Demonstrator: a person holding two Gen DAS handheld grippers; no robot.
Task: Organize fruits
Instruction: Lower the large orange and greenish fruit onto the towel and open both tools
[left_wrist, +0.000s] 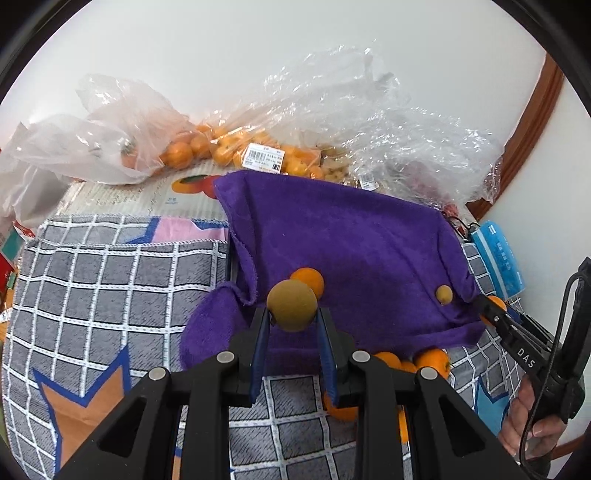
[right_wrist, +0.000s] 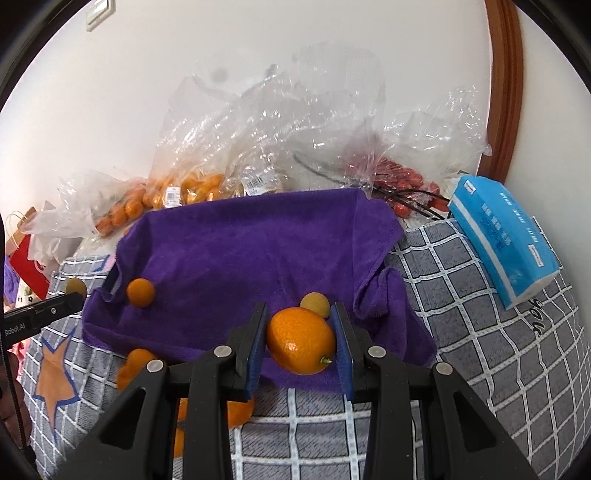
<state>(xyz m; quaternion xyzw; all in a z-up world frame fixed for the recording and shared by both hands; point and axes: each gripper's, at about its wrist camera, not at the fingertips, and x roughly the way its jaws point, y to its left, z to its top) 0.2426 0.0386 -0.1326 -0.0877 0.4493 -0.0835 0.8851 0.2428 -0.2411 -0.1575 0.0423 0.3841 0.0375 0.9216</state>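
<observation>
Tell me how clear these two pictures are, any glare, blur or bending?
Left wrist view: even, soft light, white glints on the plastic bags, grid cloth lines bow outward, dark corners. Right wrist view: sharp on the orange, glare on the bags, door frame curves.

middle of purple cloth (right_wrist: 240, 251) left bare; far edge walled by plastic bags (right_wrist: 258, 147); tissue box (right_wrist: 506, 236) set along right side.
</observation>
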